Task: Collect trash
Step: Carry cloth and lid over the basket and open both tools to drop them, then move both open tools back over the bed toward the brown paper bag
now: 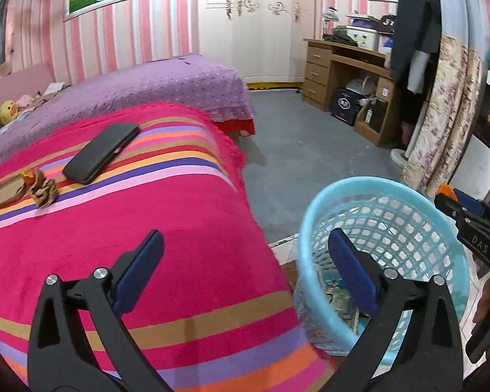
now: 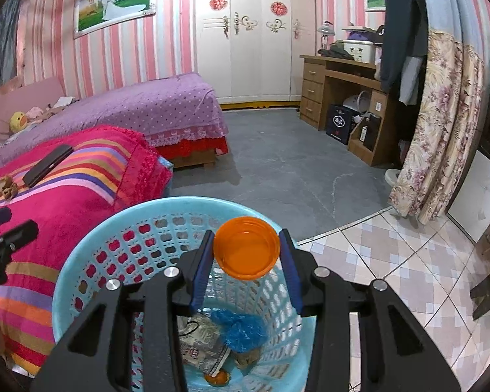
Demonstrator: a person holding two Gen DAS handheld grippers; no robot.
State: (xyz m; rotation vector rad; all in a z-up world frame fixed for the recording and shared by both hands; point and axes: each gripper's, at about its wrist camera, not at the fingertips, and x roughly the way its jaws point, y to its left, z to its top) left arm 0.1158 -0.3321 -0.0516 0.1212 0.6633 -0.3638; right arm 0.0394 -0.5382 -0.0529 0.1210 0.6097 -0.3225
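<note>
The right gripper (image 2: 246, 251) clamps a round orange plastic cup (image 2: 246, 247) between its blue pads, the cup's open mouth facing back toward the camera, its axis running forward. Directly below sits the light-blue lattice basket (image 2: 91, 261), holding crumpled paper and a blue bag (image 2: 240, 328). The left gripper (image 1: 245, 274) spreads wide, holding nothing, over the striped fuzzy blanket (image 1: 179, 202); ahead to its left lies a crumpled brown wrapper (image 1: 44, 189).

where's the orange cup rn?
Right wrist view, centre: the orange cup sits clamped in the right hand-held gripper, directly above the blue basket beside the striped bed.
</note>
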